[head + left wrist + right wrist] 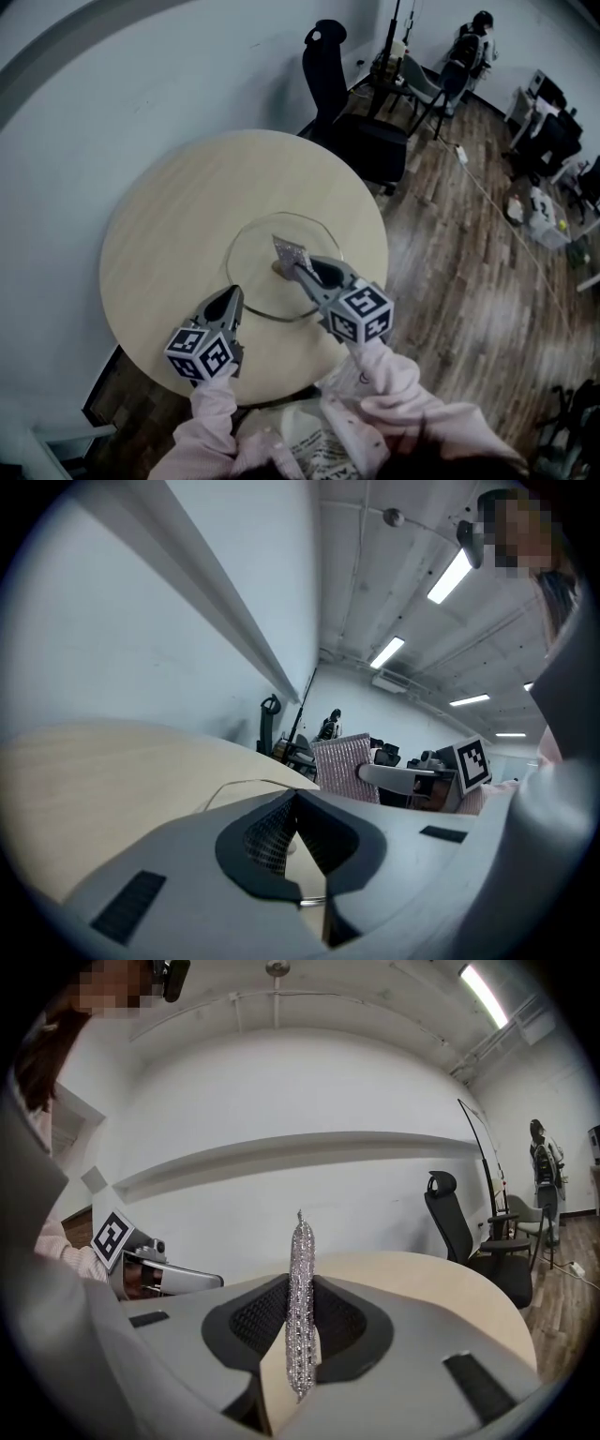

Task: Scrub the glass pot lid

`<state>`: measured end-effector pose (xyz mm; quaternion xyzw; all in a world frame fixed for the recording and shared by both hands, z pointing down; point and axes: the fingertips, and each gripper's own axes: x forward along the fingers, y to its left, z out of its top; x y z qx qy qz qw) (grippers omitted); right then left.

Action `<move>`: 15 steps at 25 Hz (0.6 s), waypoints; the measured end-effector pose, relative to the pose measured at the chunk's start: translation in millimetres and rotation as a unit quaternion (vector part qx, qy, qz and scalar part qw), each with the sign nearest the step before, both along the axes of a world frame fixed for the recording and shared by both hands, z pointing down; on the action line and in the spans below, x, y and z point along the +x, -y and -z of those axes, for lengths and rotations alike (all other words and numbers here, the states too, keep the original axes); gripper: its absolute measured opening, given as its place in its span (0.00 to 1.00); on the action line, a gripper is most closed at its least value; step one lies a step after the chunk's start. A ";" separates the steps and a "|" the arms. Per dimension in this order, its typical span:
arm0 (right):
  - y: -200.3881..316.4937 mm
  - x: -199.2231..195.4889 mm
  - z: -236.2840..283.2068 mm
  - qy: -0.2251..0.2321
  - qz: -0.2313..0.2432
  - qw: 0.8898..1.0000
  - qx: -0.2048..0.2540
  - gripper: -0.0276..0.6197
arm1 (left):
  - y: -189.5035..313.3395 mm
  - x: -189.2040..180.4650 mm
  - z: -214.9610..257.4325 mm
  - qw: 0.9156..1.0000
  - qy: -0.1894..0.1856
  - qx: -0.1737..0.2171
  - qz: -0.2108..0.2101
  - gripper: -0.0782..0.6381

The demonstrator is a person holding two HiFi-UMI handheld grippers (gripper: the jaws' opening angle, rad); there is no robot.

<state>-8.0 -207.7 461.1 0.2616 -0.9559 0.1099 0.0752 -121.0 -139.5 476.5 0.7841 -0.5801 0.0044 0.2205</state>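
Observation:
The glass pot lid (258,258) lies flat in the middle of a round wooden table (169,216). My right gripper (302,270) is shut on a silvery mesh scrub pad (289,251), which it holds over the lid's centre. In the right gripper view the pad (300,1269) stands upright, edge-on, between the jaws (300,1288). My left gripper (232,295) is shut, its tip at the lid's near left rim, with nothing visible between its pads (272,841). From the left gripper view I see the lid's rim (234,786), the pad (345,766) and the right gripper (412,776) beyond.
A black office chair (352,122) stands just behind the table. More chairs and a person (473,42) are far back on the wooden floor (469,253). A white wall (141,84) runs along the left side. Pink sleeves (394,384) fill the near edge.

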 end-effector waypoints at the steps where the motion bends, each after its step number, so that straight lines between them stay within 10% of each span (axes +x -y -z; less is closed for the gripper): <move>1: 4.7 -2.6 -0.8 -0.003 0.002 1.000 -0.001 0.15 | 1.6 -3.7 -2.6 1.000 -0.004 -0.005 0.004 0.11; 15: 52.8 -44.0 -20.2 -0.048 0.016 0.999 -0.011 0.15 | 17.3 -44.2 -60.6 0.991 -0.085 -0.098 0.021 0.17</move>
